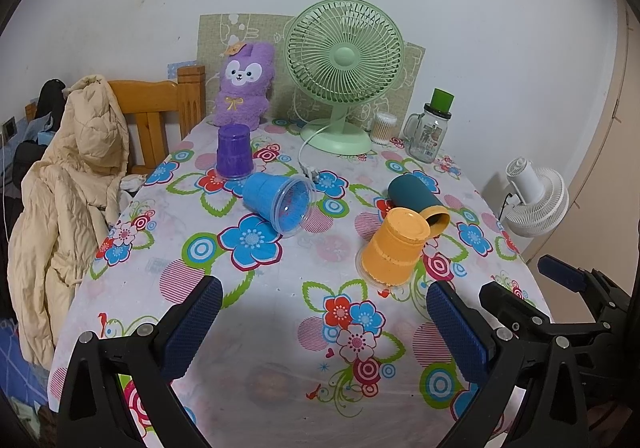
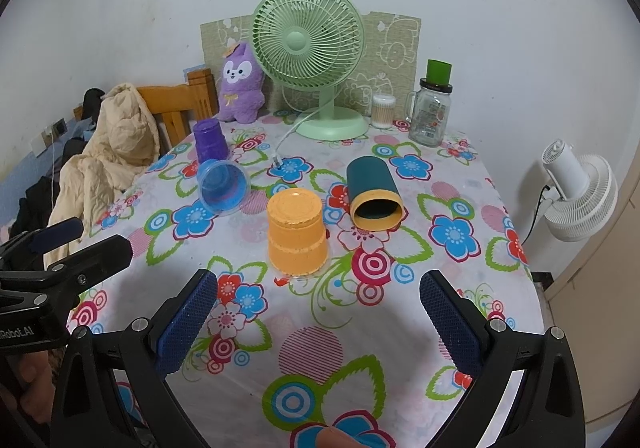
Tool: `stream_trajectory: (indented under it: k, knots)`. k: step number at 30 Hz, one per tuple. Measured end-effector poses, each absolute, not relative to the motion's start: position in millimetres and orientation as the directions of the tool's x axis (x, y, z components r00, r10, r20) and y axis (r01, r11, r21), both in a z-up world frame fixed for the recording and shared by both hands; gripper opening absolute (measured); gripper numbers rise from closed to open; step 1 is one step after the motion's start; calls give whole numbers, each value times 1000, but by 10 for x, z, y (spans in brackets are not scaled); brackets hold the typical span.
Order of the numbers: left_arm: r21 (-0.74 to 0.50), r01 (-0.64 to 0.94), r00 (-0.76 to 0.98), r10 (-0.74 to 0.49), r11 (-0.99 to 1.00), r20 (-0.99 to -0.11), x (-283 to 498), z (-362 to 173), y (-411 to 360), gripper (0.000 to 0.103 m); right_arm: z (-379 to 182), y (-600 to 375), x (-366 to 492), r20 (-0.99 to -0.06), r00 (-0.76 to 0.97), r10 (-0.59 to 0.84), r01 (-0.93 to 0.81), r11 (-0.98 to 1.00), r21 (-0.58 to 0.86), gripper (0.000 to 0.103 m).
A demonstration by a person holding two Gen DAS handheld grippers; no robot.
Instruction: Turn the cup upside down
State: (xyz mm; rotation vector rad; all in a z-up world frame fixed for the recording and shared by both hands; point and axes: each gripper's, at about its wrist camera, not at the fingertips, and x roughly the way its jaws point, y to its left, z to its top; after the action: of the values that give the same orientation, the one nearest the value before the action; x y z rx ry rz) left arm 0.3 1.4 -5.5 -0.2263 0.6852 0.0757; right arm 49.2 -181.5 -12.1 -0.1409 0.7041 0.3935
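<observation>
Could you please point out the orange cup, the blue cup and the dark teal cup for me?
orange cup (image 2: 297, 238): right wrist view, side wall.
blue cup (image 1: 264, 197): left wrist view, outer side.
dark teal cup (image 2: 370, 174): right wrist view, upper side.

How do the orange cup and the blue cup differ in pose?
The orange cup stands upside down, base up; the blue cup lies on its side. The orange cup's mouth is against the tablecloth; the blue cup's mouth is open to view. Both have stepped walls and clear rims.
</observation>
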Motion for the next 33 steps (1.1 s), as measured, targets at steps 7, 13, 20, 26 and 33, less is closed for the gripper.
stream_trajectory:
  k: [7, 13, 20, 26, 33]
  knots:
    - [-183, -146, 772, -4, 972, -636, -1, -58, 26, 103, -105, -1793, 513, -656, 691, 303, -399, 917, 3, 102]
    - [-183, -147, 770, -4, 972, -638, -6, -67, 30, 103, -106, -1794, 515, -656, 691, 303, -399, 917, 3, 102]
    - [-183, -147, 768, -5, 972, -641, -4, -89, 29, 103, -131, -1795, 532, -661, 687, 304, -401, 916, 4, 102]
    - [-182, -151, 756, -5, 972, -655, 25, -151, 34, 103, -179, -1795, 572, -670, 679, 301, -397, 918, 10, 102]
    - [-183, -162, 740, -3, 970, -672, 149, -182, 55, 103, -235, -1842, 694, -680, 671, 296, -389, 921, 17, 102]
